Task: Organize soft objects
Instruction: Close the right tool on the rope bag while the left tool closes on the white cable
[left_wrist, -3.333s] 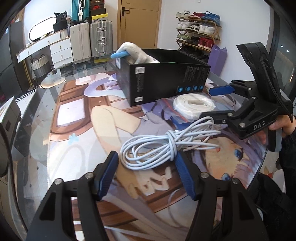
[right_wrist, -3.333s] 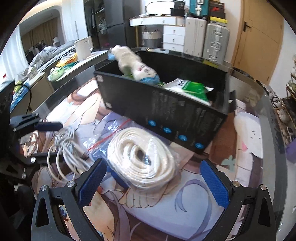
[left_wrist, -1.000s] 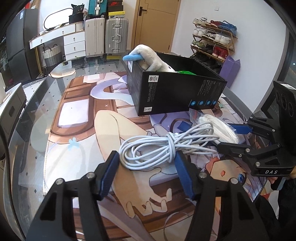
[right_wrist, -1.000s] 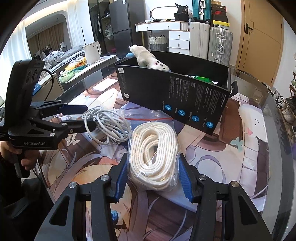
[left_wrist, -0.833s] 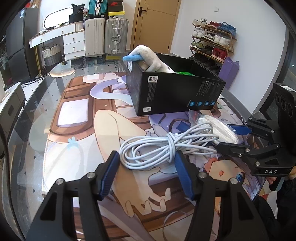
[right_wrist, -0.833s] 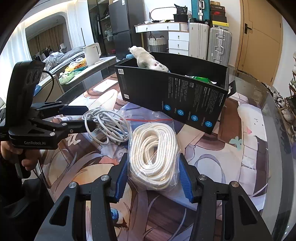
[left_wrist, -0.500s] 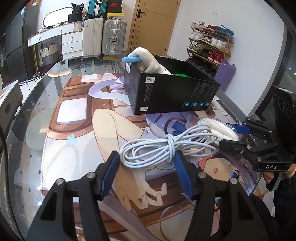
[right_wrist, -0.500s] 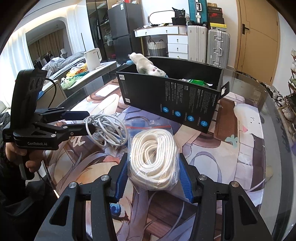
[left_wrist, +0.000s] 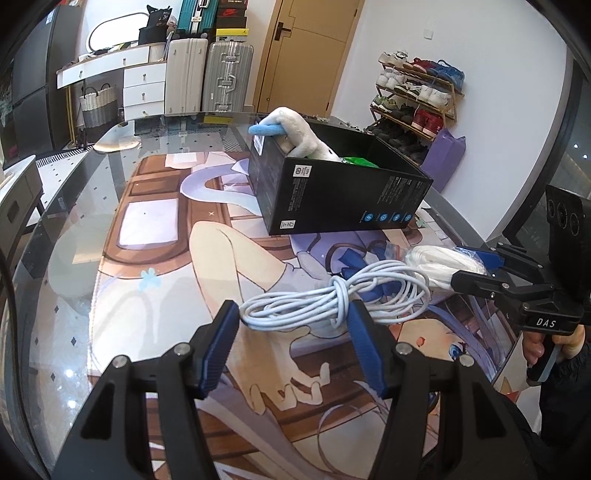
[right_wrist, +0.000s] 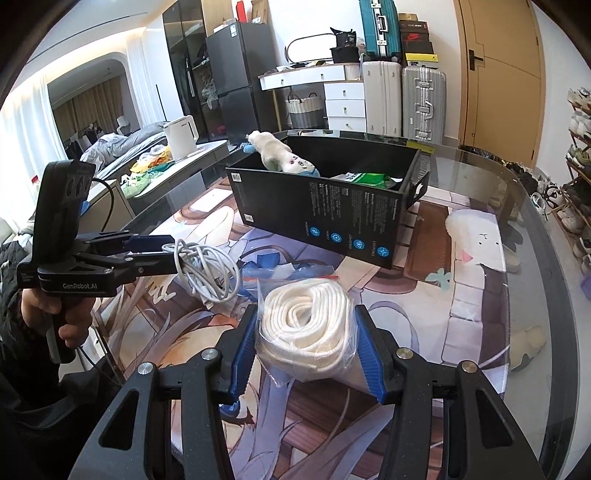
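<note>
My left gripper (left_wrist: 291, 332) is shut on a bundle of white cable (left_wrist: 332, 297) and holds it above the printed mat; it also shows in the right wrist view (right_wrist: 162, 254) with the cable (right_wrist: 210, 271). My right gripper (right_wrist: 306, 354) is shut on a bagged coil of white rope (right_wrist: 308, 319), lifted off the mat; the rope also shows in the left wrist view (left_wrist: 441, 264). A black box (left_wrist: 340, 195) stands beyond, holding a white plush toy (right_wrist: 280, 153) and a green packet (right_wrist: 364, 180).
The glass table (left_wrist: 62, 236) carries a printed anime mat (left_wrist: 155, 258). Its curved edge (right_wrist: 546, 236) runs along the right. Suitcases (left_wrist: 208, 75), drawers, a shoe rack (left_wrist: 417, 96) and a door stand behind the table.
Both grippers have lifted with their loads; the box looks smaller and farther. Earlier, the right gripper closed on the rope bag and the left gripper closed on the cable.
</note>
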